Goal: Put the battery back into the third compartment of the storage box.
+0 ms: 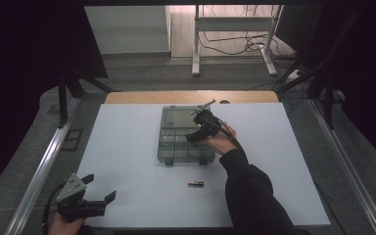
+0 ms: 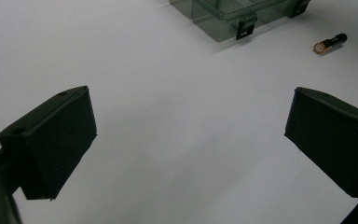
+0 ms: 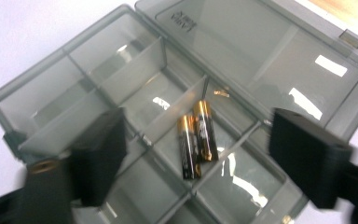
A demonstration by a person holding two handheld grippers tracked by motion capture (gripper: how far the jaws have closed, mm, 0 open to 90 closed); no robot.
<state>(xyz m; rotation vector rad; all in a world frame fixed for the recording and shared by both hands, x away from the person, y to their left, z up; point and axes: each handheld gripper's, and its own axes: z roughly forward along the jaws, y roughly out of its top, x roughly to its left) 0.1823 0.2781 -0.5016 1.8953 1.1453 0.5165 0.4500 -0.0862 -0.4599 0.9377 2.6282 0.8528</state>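
Hovering with jaws spread wide and nothing between them: right claw (image 1: 192,137), over an open compartment of the clear organizer box (image 1: 169,147). Lying side by side in that compartment, just below the jaws, touching each other: two batteries (image 3: 196,139). Sitting near the middle of the white surface (image 1: 127,161), toward its far edge, lid folded back: the box. Lying apart from the box, toward the near edge: one more battery (image 1: 195,184). Resting at the near left corner, jaws also standing wide and gripping nothing: left claw (image 1: 100,188).
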